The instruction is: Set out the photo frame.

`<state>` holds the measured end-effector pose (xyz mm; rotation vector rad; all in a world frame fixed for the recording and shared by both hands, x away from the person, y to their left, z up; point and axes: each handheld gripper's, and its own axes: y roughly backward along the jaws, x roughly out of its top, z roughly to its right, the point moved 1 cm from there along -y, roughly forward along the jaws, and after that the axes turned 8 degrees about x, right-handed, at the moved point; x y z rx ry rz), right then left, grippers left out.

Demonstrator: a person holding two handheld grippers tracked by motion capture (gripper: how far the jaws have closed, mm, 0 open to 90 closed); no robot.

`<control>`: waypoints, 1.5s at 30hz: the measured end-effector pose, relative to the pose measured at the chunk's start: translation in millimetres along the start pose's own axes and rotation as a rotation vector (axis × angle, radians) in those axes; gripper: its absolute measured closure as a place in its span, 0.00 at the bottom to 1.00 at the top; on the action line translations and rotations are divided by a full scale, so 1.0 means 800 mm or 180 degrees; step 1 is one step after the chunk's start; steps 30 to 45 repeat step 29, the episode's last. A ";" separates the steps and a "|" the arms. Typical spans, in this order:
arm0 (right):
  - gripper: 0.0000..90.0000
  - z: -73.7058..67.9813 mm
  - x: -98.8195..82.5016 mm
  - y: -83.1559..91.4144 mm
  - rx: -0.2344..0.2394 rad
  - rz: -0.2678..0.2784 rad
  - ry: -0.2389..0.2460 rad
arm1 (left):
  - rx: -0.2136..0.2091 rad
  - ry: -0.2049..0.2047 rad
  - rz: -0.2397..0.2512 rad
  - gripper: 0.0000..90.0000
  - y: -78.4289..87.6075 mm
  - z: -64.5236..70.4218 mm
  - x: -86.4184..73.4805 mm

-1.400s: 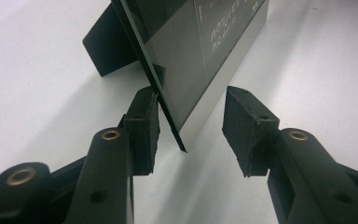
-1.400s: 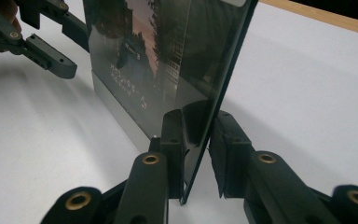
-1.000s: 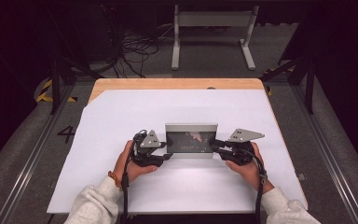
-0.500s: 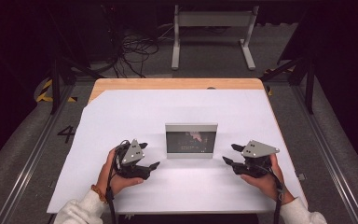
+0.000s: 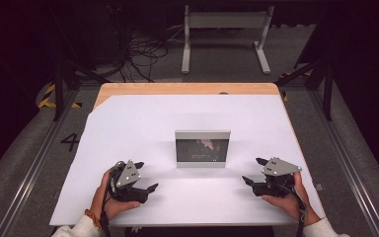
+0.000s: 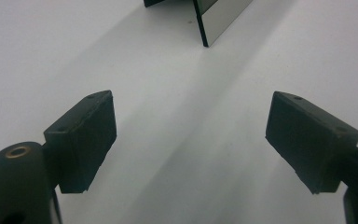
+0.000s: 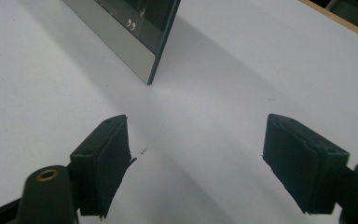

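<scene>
My left tongs and right tongs, jaws just opened, stand spread and empty; the upright grey-framed glass picture frame looks stiff, fragile: I'd grip its side edges.

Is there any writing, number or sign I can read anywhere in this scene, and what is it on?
"4" – a dark numeral on the grey floor left of the table.
Pale lettering on the dark face of the picture frame standing on the table: too small and blurred to read in the high view.
A pale mark like closing quotation marks on the frame's face in the right gripper view; nothing more is legible there.
</scene>
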<state>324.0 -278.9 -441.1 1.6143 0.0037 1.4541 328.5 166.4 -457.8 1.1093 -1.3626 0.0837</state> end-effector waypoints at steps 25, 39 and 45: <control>0.17 -0.002 0.000 -0.007 0.0035 0.0026 -0.0032 | 0.0078 0.0065 0.0004 0.12 -0.002 -0.007 0.002; 0.17 -0.003 0.001 -0.007 0.0038 0.0028 -0.0025 | 0.0070 0.0064 -0.0023 0.12 -0.003 -0.006 0.001; 0.17 -0.003 0.001 -0.007 0.0038 0.0028 -0.0025 | 0.0070 0.0064 -0.0023 0.12 -0.003 -0.006 0.001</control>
